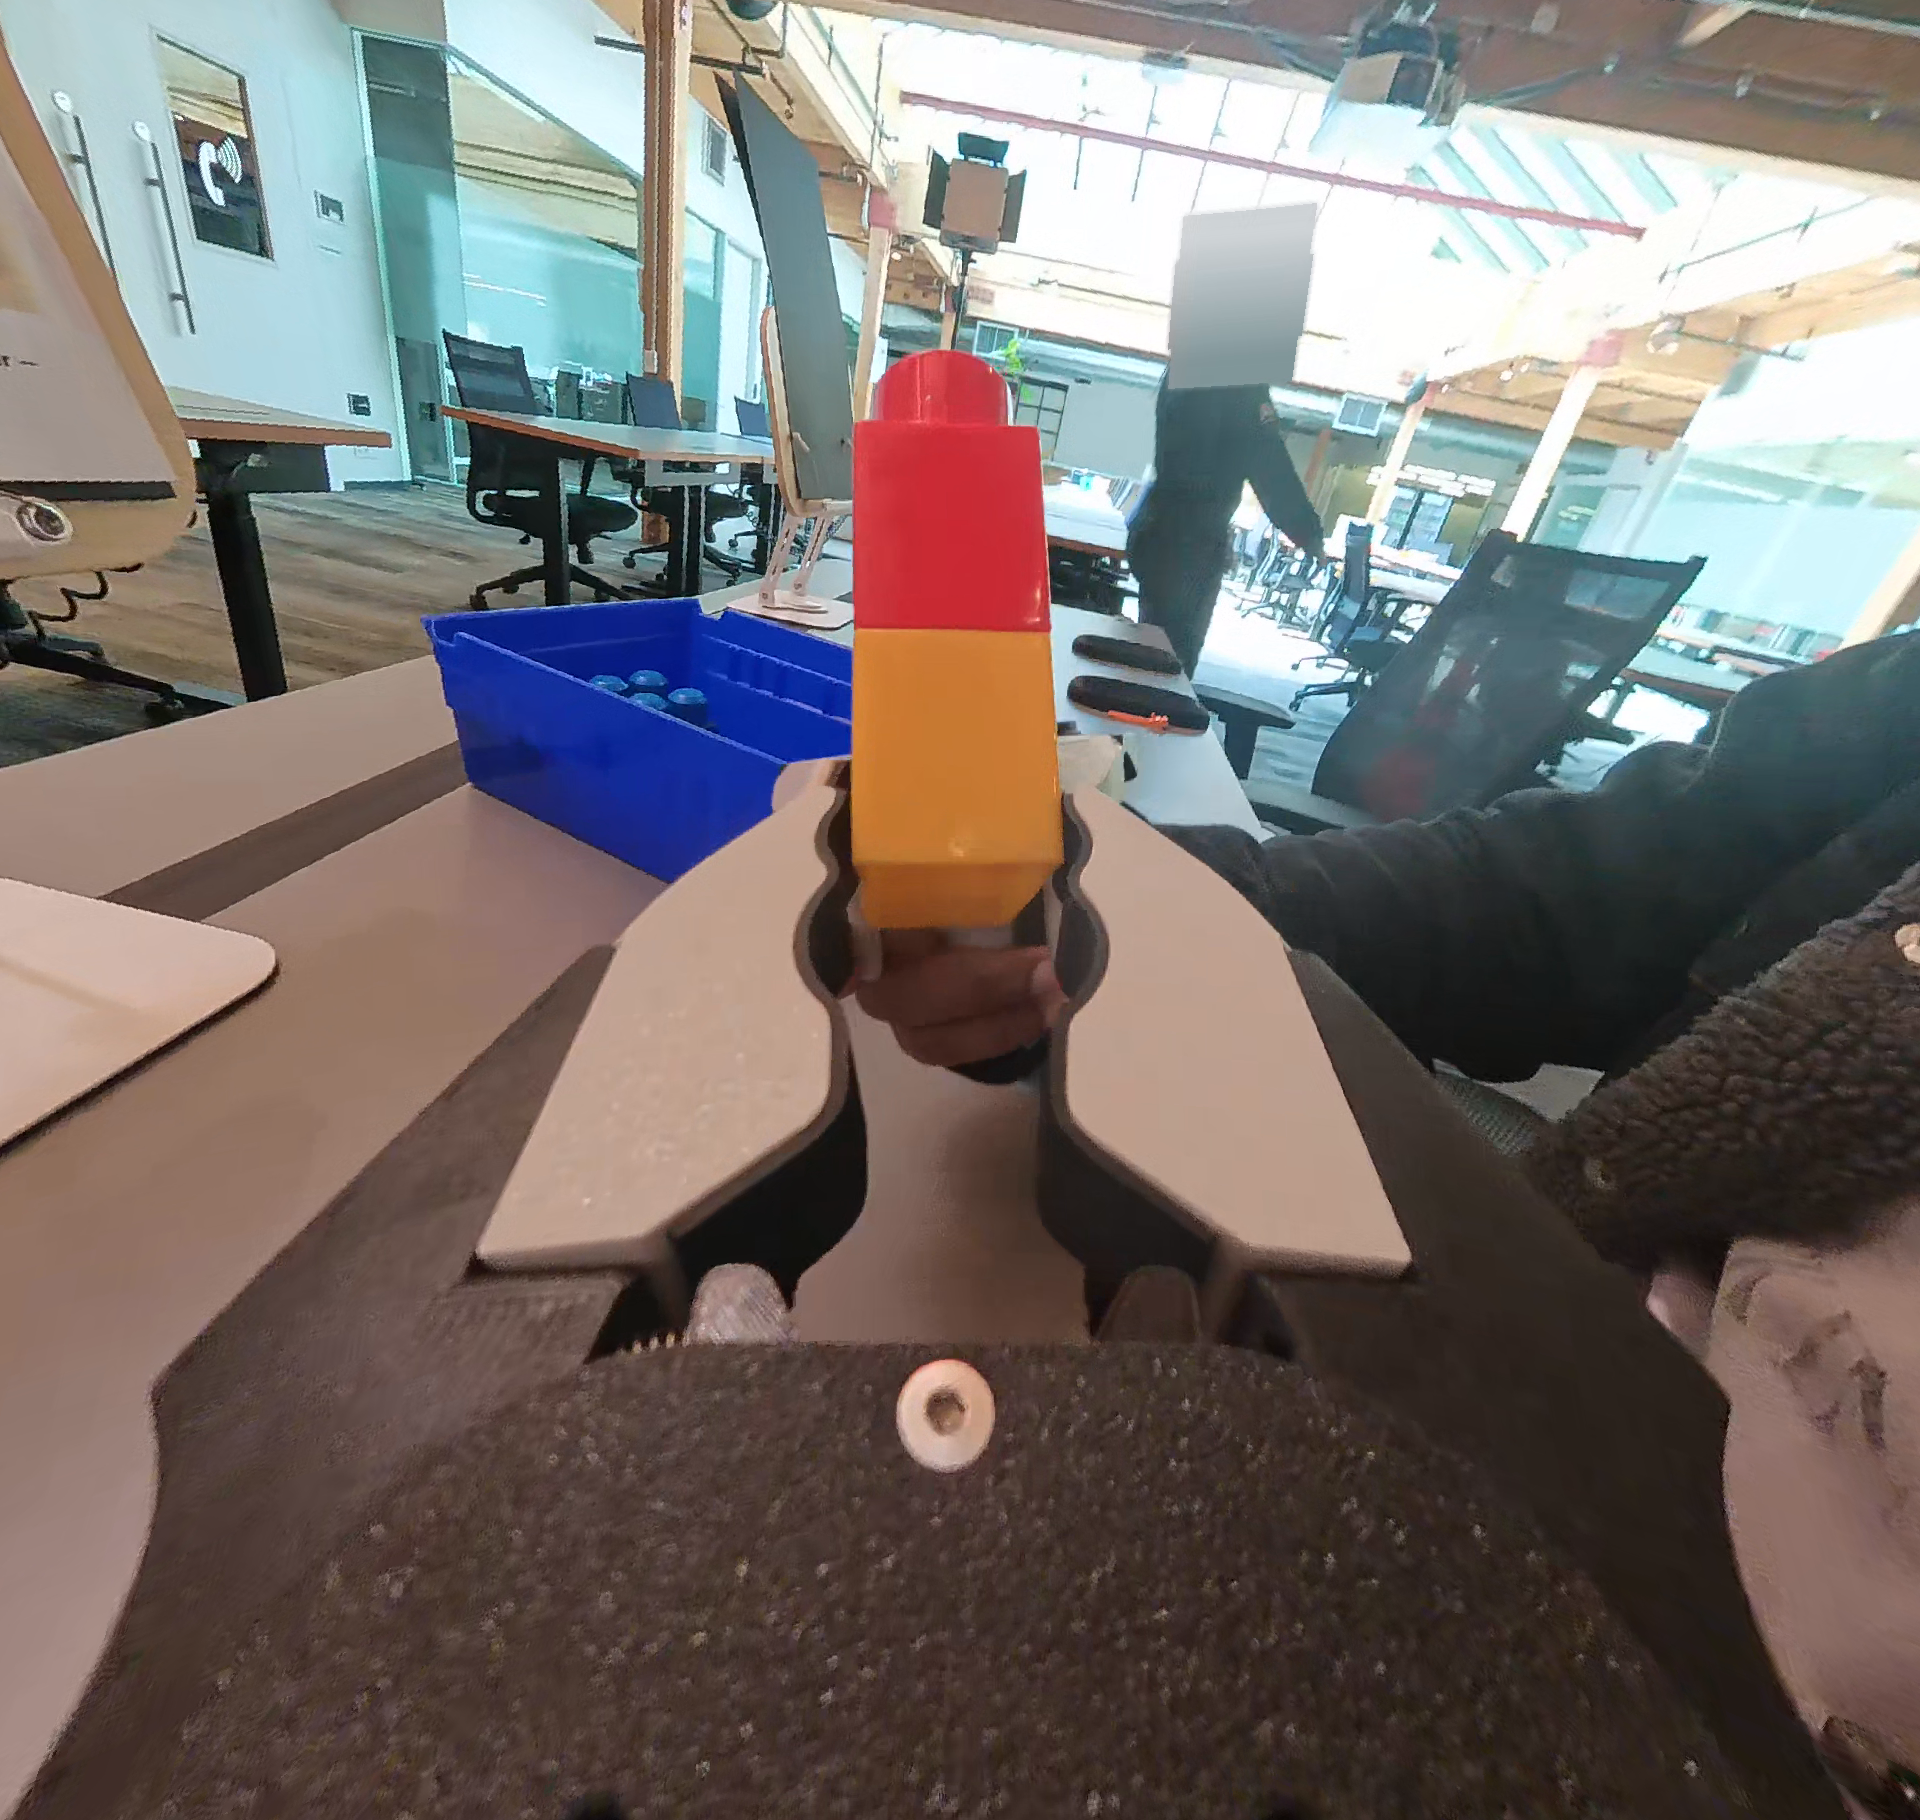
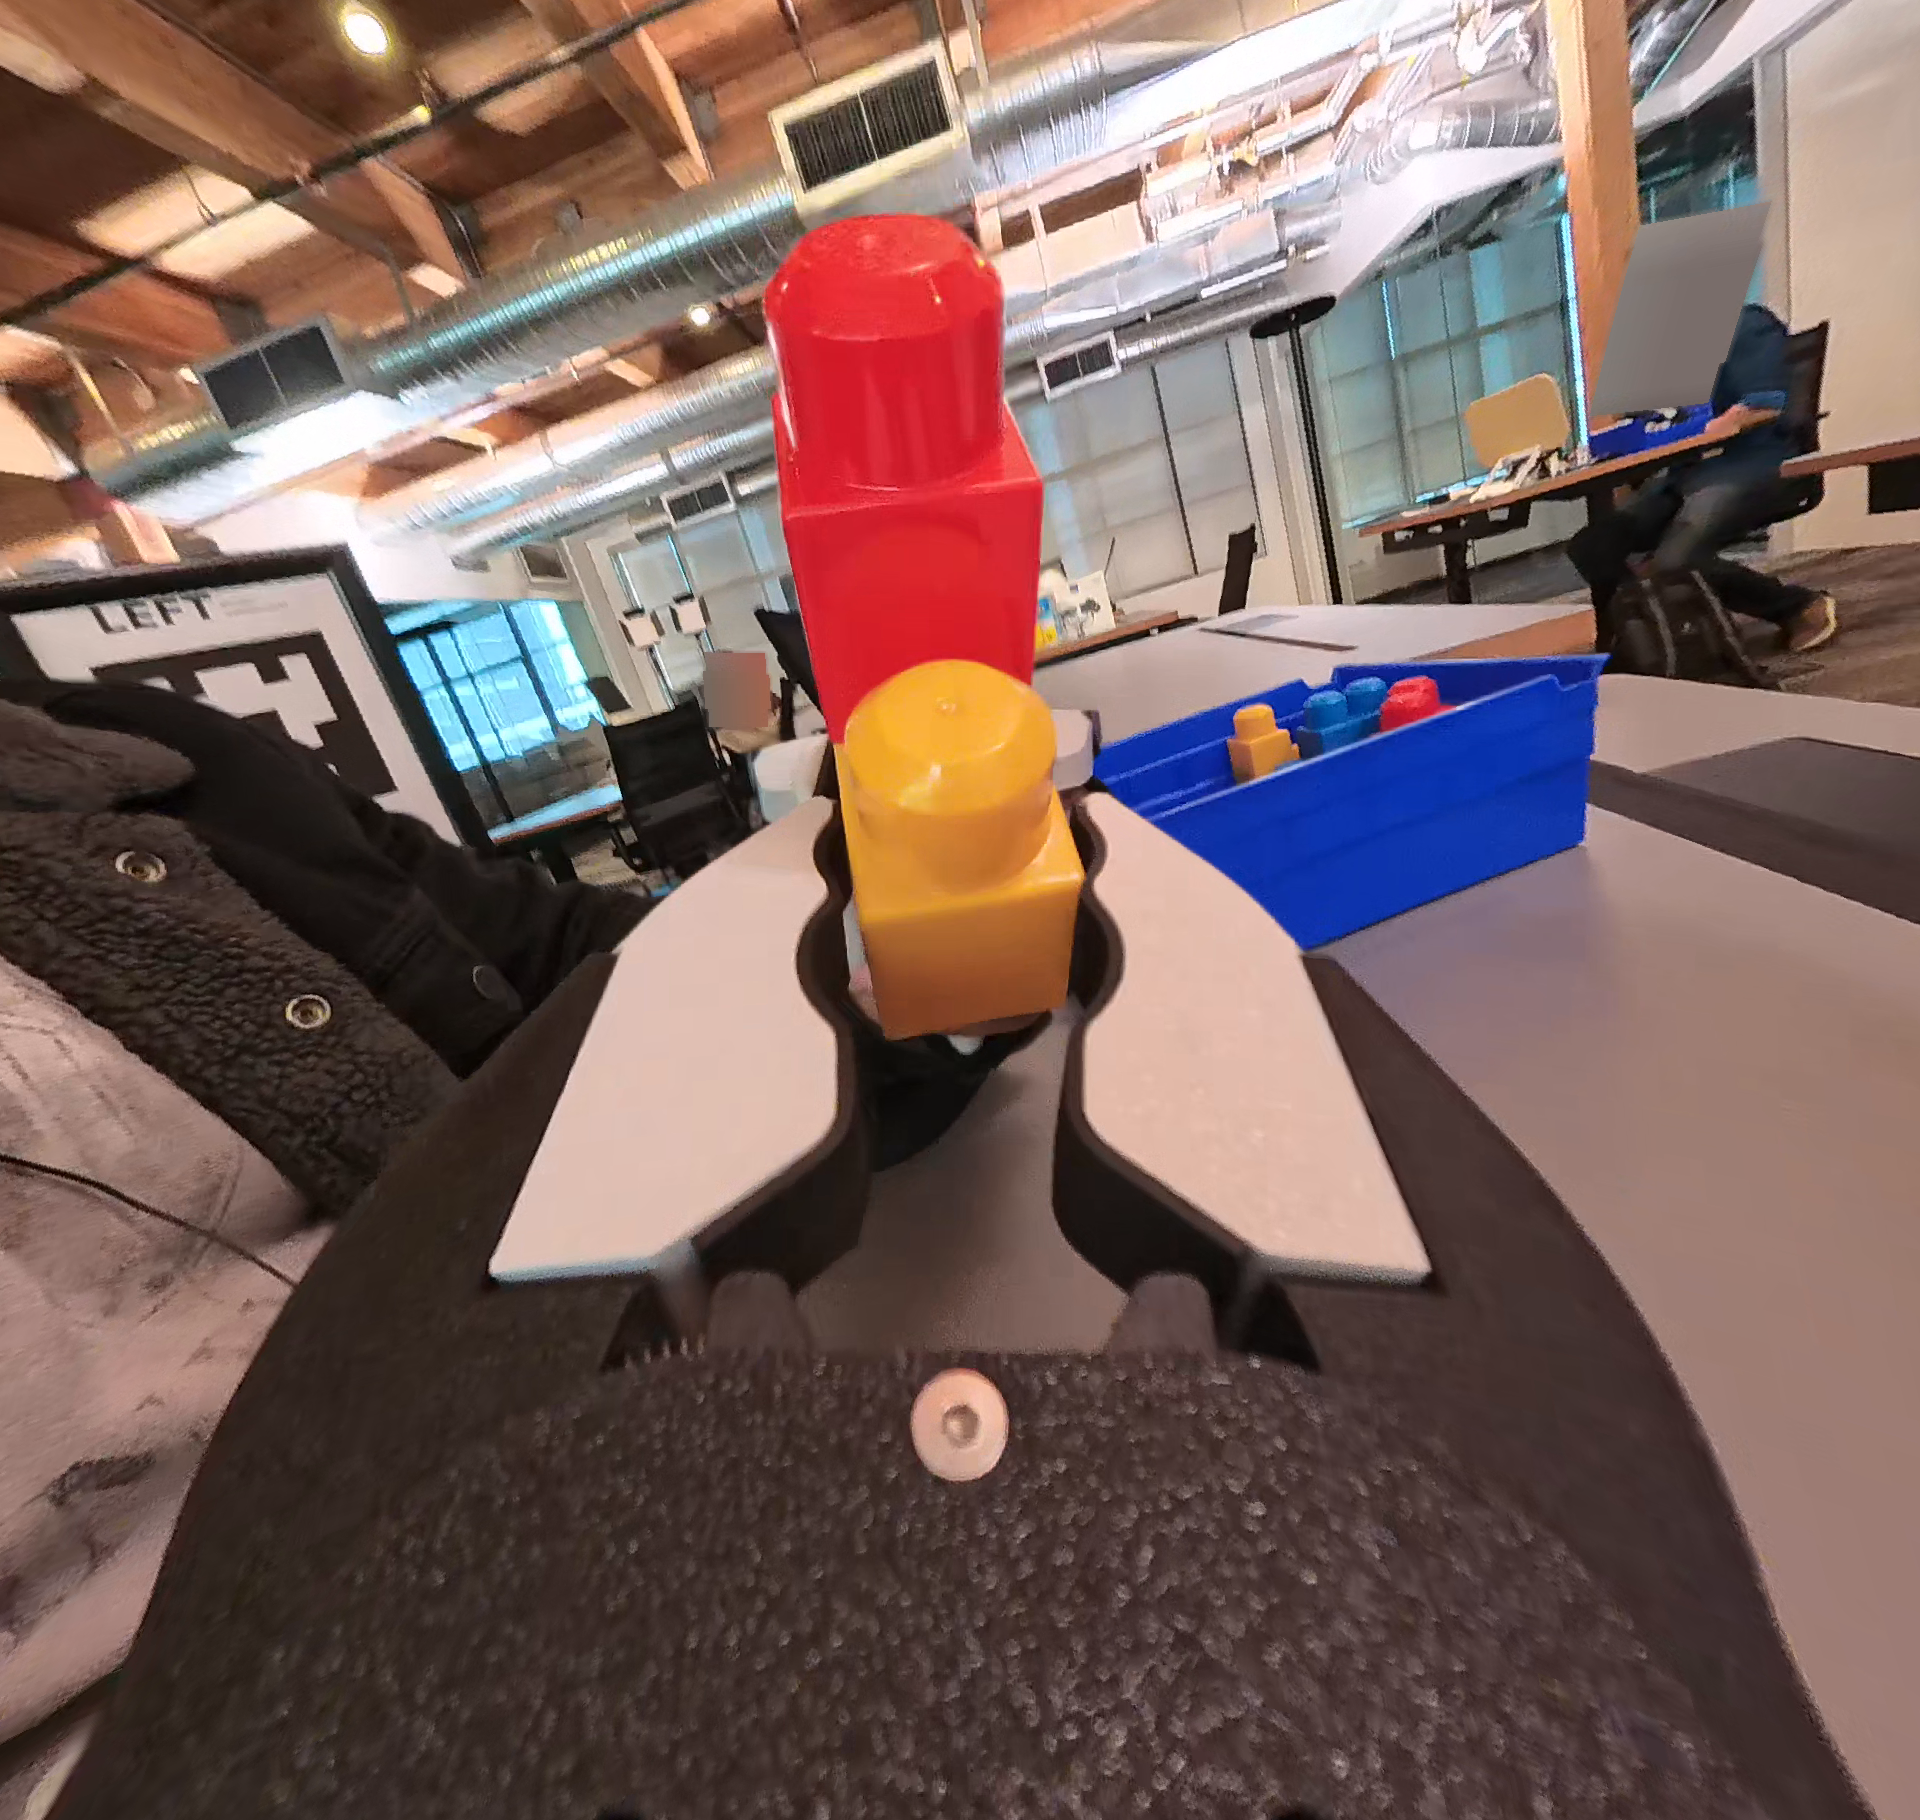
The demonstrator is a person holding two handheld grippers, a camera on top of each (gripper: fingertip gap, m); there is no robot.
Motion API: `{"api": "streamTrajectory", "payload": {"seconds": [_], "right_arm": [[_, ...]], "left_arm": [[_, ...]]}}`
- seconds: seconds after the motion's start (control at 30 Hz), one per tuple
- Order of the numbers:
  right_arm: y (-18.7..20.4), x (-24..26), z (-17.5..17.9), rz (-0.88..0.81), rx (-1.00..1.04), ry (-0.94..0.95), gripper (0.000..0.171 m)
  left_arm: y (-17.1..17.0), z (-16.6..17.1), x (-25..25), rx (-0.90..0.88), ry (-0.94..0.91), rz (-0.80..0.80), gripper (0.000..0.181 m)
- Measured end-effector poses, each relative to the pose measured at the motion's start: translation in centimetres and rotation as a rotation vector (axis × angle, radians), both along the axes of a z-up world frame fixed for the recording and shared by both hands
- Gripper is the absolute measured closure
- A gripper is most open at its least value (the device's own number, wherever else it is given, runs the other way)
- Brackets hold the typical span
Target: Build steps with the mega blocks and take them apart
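Yellow and red dominate the left wrist view: the left claw [image 1: 956, 835] is clamped on a yellow block [image 1: 951, 773], pinching its lower half between the grey fingers [image 1: 727, 1022], one on each side. A red block [image 1: 948, 523] is stacked right on top of the yellow one, stud up, so the pair stands upright and pokes well above the fingertips. Whole thing is held up off the table [image 1: 364, 939], not resting on it. Behind it and a bit to the left sits a blue bin [image 1: 623, 762] on the table, with some blue studs showing inside. A dark sleeve [image 1: 1558, 897] comes in from the right, and a bit of a hand shows just under the yellow block, between the fingers.

Right wrist view: the right claw [image 2: 961, 897] is squeezed onto a yellow block of its own [image 2: 961, 897], fingers tight on both sides, stud facing the camera and up. Directly behind it, taller, is the red block [image 2: 904, 482] with its big stud on top. I honestly can't tell from this angle if the two blocks are touching or just lined up close. The bin [image 2: 1382, 825] is off to the right on the table, apart from the claw, holding a small yellow piece, a blue piece and a red piece. Fuzzy dark jacket [image 2: 208, 897] fills the left side.
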State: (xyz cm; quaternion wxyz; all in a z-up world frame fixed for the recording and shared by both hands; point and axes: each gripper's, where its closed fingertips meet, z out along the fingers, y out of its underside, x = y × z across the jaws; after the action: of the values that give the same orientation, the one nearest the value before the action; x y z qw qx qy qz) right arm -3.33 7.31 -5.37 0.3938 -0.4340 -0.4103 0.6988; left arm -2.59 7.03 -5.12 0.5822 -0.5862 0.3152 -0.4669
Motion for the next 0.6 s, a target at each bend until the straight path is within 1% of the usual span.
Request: {"api": "streamTrajectory", "payload": {"seconds": [0.07, 0.13, 0.2, 0.3, 0.43, 0.53, 0.57, 0.6], "right_arm": [[0.1, 0.2, 0.0, -0.013, 0.042, -0.035, 0.130], [0.6, 0.7, 0.3, -0.040, 0.087, -0.064, 0.125], [1.1, 1.5, 0.8, -0.078, 0.152, -0.098, 0.120], [1.3, 2.6, 1.0, -0.124, 0.290, -0.178, 0.118], [0.6, 3.1, -0.5, -0.113, 0.439, -0.331, 0.114], [0.0, 2.9, -2.2, -0.085, 0.495, -0.417, 0.115], [-0.1, 2.7, -2.6, -0.081, 0.507, -0.431, 0.119], [-0.2, 2.6, -3.0, -0.075, 0.519, -0.445, 0.127]], "left_arm": [[-0.2, 0.2, -0.4, 0.007, -0.009, -0.013, 0.145], [-0.3, 0.2, -1.1, 0.013, 0.003, -0.018, 0.145], [-0.4, -0.3, -1.5, 0.029, 0.053, -0.020, 0.145], [-0.7, -1.7, -1.8, 0.032, 0.156, -0.049, 0.145], [-1.0, -4.0, -1.4, 0.032, 0.294, -0.082, 0.145], [-1.2, -5.5, -0.9, 0.036, 0.376, -0.091, 0.145], [-1.2, -5.9, -0.8, 0.037, 0.403, -0.094, 0.145], [-1.2, -6.2, -0.7, 0.038, 0.417, -0.095, 0.145]]}}
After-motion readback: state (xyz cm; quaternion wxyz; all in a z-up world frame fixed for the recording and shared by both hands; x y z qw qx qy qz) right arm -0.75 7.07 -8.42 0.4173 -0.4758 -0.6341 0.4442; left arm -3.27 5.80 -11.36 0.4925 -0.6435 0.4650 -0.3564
